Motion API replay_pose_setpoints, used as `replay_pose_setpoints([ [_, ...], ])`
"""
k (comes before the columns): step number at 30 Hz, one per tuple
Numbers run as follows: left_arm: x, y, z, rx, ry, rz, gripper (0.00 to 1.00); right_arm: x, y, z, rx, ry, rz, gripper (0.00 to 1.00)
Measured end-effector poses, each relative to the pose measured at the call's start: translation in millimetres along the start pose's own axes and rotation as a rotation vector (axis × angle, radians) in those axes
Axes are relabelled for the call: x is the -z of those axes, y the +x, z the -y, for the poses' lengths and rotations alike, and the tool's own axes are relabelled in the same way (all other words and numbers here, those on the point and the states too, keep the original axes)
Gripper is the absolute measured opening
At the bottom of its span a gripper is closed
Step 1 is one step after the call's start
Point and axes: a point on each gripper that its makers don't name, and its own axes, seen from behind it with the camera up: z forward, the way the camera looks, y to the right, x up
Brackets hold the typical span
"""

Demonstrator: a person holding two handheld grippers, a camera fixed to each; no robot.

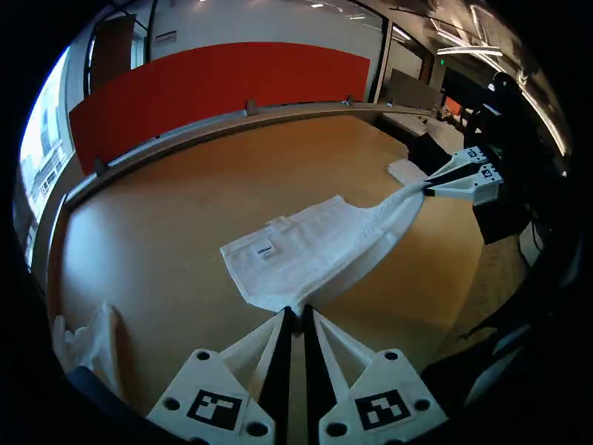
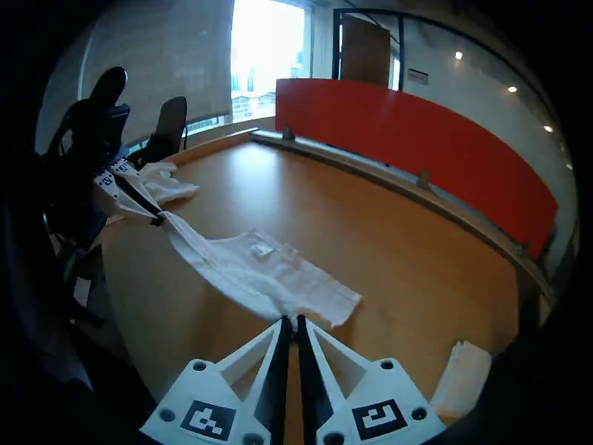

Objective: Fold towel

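A white towel [image 1: 311,245] lies partly spread on the wooden table [image 1: 185,208], with a small tag on its top. My left gripper [image 1: 296,313] is shut on its near corner at the bottom of the left gripper view. Farther right, my right gripper [image 1: 428,190] pinches the opposite corner, and that edge is pulled taut and lifted off the table. In the right gripper view the towel [image 2: 252,274] runs from my right gripper [image 2: 290,320], shut on it, up to my left gripper [image 2: 154,216] at the left.
A crumpled white cloth [image 2: 167,182] lies at the table's edge beside the left gripper. A folded white stack [image 2: 463,371] sits at the lower right. Two dark chairs [image 2: 104,96] stand past the table. A red partition [image 1: 222,81] runs along the table's far side.
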Motion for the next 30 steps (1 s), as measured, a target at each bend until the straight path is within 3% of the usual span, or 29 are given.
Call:
replay_pose_setpoints([
  [9, -9.6, 2, 8.1, -0.002, 0.016, 0.005, 0.11, -8.2, -3, -2, 0.006, 0.008, 0.023, 0.08],
  [30, -69.4, 24, 46.0, 0.005, 0.059, 0.025, 0.11, -56.5, -13, -38, -0.021, 0.003, 0.098, 0.08],
])
